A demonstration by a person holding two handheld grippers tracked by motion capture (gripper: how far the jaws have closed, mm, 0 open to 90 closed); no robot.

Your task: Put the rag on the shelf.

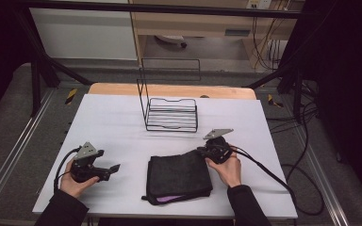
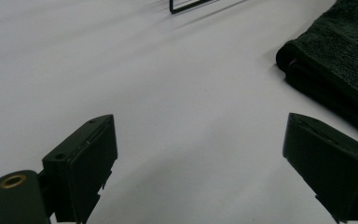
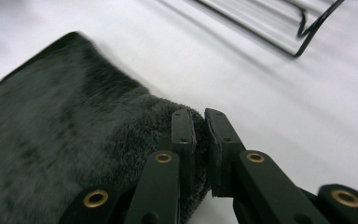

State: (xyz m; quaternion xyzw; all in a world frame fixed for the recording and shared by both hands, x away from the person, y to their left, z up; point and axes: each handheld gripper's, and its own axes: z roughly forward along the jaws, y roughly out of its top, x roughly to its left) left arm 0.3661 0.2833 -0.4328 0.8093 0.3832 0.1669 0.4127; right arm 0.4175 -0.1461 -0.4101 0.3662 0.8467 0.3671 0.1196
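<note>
Towel (image 1: 179,176), dark, folded, soft and limp, pinched at far right corner by nearly closed right hand-held gripper (image 3: 199,140); left hand-held gripper (image 2: 200,168) wide open, empty, on counter (image 1: 113,122).

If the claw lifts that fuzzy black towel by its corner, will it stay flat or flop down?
Probably flop: the folded towel looks soft and plush, so its layers would likely sag and unfold. The right claw pinches only one corner, so the rest would probably dangle.

Towel (image 1: 178,176) dark charcoal, plain, purple edge peeking below; wire rack (image 1: 172,114) black; table (image 1: 113,122) white; grippers' jaws black.
</note>
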